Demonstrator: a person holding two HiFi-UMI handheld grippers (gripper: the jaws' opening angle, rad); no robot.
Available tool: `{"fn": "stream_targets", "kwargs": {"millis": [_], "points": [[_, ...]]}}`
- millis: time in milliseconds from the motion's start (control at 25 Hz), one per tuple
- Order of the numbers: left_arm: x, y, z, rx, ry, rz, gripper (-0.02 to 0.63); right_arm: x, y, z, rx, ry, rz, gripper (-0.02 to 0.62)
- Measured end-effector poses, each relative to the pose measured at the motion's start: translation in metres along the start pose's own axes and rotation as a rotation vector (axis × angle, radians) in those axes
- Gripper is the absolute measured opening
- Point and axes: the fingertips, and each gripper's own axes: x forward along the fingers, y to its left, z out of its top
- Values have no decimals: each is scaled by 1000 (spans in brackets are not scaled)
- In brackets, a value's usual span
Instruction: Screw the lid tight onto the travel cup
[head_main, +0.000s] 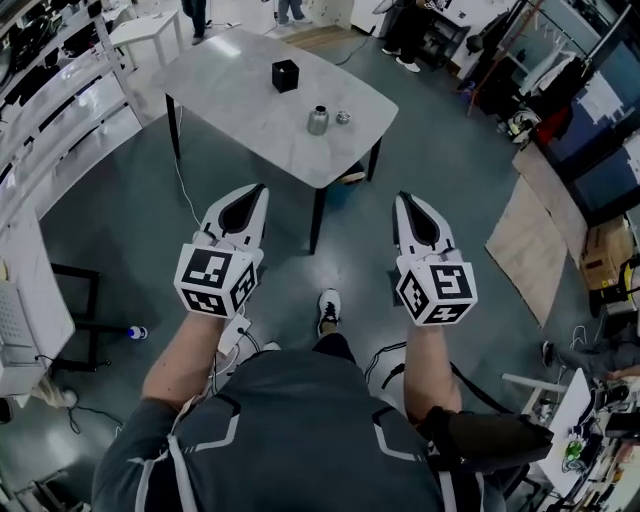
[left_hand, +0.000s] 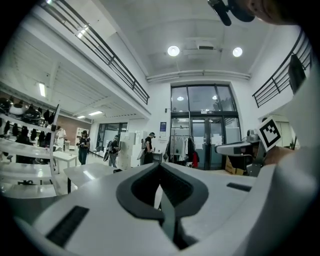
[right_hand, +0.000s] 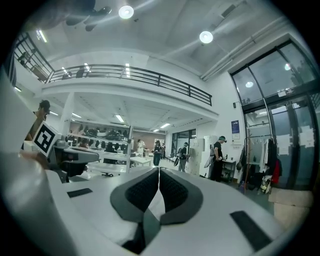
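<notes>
Both grippers are held level in front of the person, well short of the work. Left gripper (head_main: 258, 192) (left_hand: 160, 166): jaws together, nothing between them. Right gripper (head_main: 403, 198) (right_hand: 159, 171): jaws together, likewise empty.

Risk: neither tool can take hold until its jaws are parted; arriving closed would likely push the parts rather than grip them.

Ahead stands the surface (head_main: 250, 115). The travel cup (head_main: 318, 121) stands upright on it, right of centre, with the lid (head_main: 343, 117) lying just beside it, apart.

Risk: the cup looks narrow and smooth, so a side knock could topple it. The lid is small; a poor pinch could send it off the edge, and setting it on tilted could cross the thread.

A black box (head_main: 285, 75) sits farther back.

Count: two grippers, one surface, one cup, one lid, one box.
</notes>
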Motion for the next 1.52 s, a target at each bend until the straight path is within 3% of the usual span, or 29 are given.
{"fn": "stream_targets", "kwargs": {"millis": [240, 800, 1080, 1200, 1520], "points": [[51, 6, -3, 7, 18, 26, 9, 53, -32, -5, -3, -6, 60, 28], [227, -1, 16, 86, 56, 85, 9, 172, -183, -6, 15, -17, 158, 28], [281, -6, 12, 110, 83, 117, 9, 206, -229, -21, 34, -27, 204, 28], [297, 1, 13, 108, 82, 114, 9, 222, -240, -27, 68, -19, 209, 28], [334, 57, 8, 87, 47, 58, 9, 285, -224, -31, 28, 1, 200, 29]]}}
